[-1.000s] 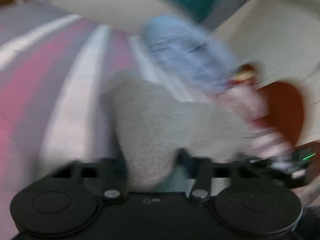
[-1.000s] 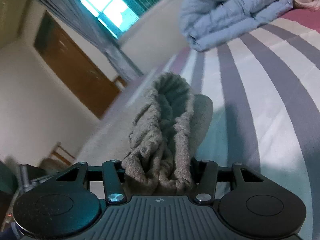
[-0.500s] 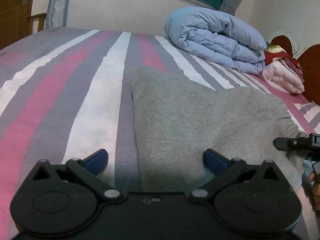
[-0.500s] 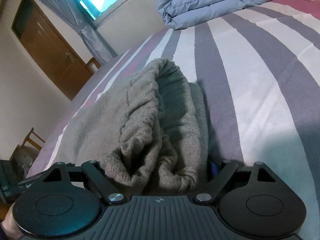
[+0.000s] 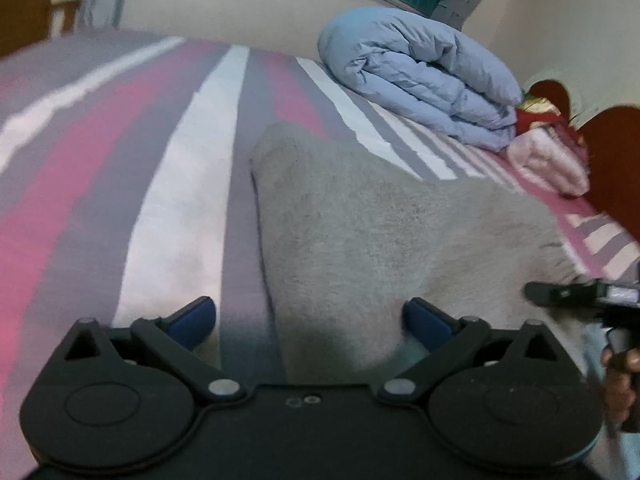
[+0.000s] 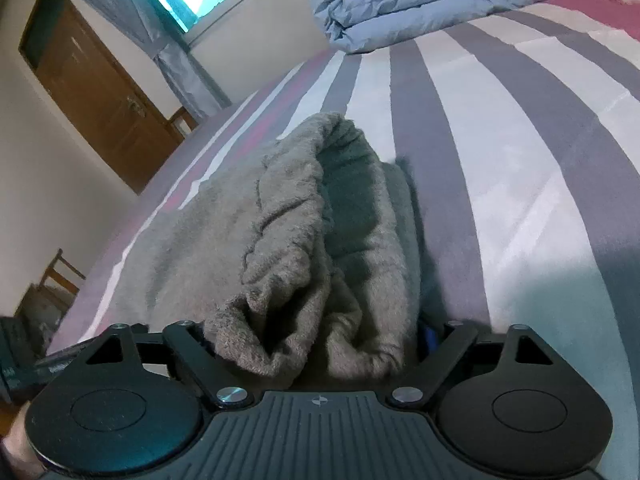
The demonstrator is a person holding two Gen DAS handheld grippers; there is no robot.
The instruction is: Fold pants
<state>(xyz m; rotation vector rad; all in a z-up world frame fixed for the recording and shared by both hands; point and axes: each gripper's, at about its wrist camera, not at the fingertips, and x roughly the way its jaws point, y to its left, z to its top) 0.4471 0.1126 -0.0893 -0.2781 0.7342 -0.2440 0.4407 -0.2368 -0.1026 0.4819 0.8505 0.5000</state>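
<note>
Grey fleece pants [image 5: 380,232] lie folded on the striped bed. My left gripper [image 5: 308,314] straddles their near left edge. Its jaws are closing but stand wide: the left blue pad [image 5: 192,316] is over bare sheet, the right pad [image 5: 424,316] rests by the cloth, and neither presses. In the right wrist view the bunched waistband end of the pants [image 6: 280,220] fills the gap of my right gripper [image 6: 316,336]. Those jaws are closing too, and the cloth sits loose between them. The right gripper's tip [image 5: 560,292] and a hand show at the pants' right edge.
The striped sheet [image 5: 180,200] spreads wide to the left and far side. A rolled blue duvet [image 5: 420,80] lies at the back by the wall, with pink bedding [image 5: 548,160] and a red-brown headboard [image 5: 612,140] to its right. A wooden door [image 6: 100,80] and a chair [image 6: 52,280] stand beyond the bed.
A second ago both grippers held the pants pinched and lifted, the left one swinging. Both jaws have since spread and the pants have dropped flat onto the bed.
</note>
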